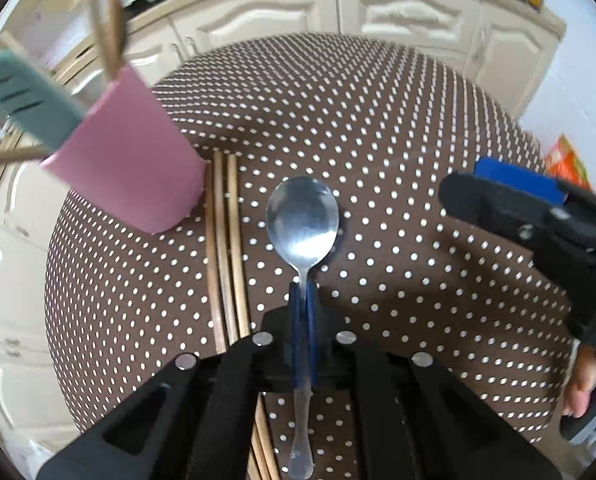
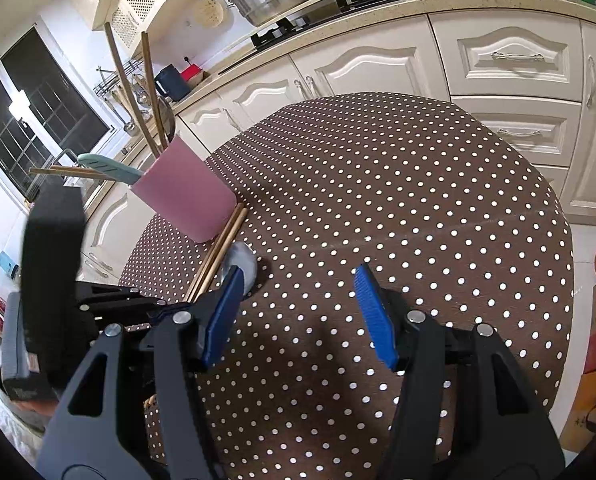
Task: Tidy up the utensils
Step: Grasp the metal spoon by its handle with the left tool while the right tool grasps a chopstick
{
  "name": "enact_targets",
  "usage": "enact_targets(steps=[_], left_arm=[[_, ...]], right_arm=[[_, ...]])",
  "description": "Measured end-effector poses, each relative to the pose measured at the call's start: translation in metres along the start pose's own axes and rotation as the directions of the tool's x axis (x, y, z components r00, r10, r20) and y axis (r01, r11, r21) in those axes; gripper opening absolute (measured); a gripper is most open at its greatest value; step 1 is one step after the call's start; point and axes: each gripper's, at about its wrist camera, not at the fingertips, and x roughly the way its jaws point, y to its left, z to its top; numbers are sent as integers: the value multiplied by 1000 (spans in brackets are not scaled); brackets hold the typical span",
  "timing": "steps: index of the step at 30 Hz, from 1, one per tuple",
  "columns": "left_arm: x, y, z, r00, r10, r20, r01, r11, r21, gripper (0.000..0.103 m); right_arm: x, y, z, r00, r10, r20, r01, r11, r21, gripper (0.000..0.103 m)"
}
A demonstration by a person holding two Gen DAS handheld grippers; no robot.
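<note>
Pink cup [image 1: 133, 160] stands far left on dotted table [image 1: 398, 140], w/ chopsticks & teal spatula [image 1: 25, 100] already in it. Loose chopsticks [image 1: 221, 240] lie just beside its base. Spoon [image 1: 302, 216] centre, bowl up; left gripper [image 1: 304, 292] clamped tight on its neck. Right gripper [image 2: 302, 308] at right, jaws apart, nothing between. Next, probably: lift spoon straight, clear chopsticks, tip handle-down over cup rim w/o knocking cup.
</note>
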Motion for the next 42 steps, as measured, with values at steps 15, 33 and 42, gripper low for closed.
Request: enact_targets(steps=[15, 33, 42], left_arm=[[-29, 91, -54, 997, -70, 41, 78, 967, -241, 3], [-2, 73, -68, 978, -209, 7, 203, 941, -270, 3], [-8, 44, -88, 956, -293, 25, 284, 898, -336, 3]], right_arm=[[32, 47, -1, 995, -12, -101, 5, 998, -68, 57], [100, 88, 17, 967, -88, -240, 64, 992, -106, 57], [93, 65, 26, 954, -135, -268, 104, 986, -128, 48]])
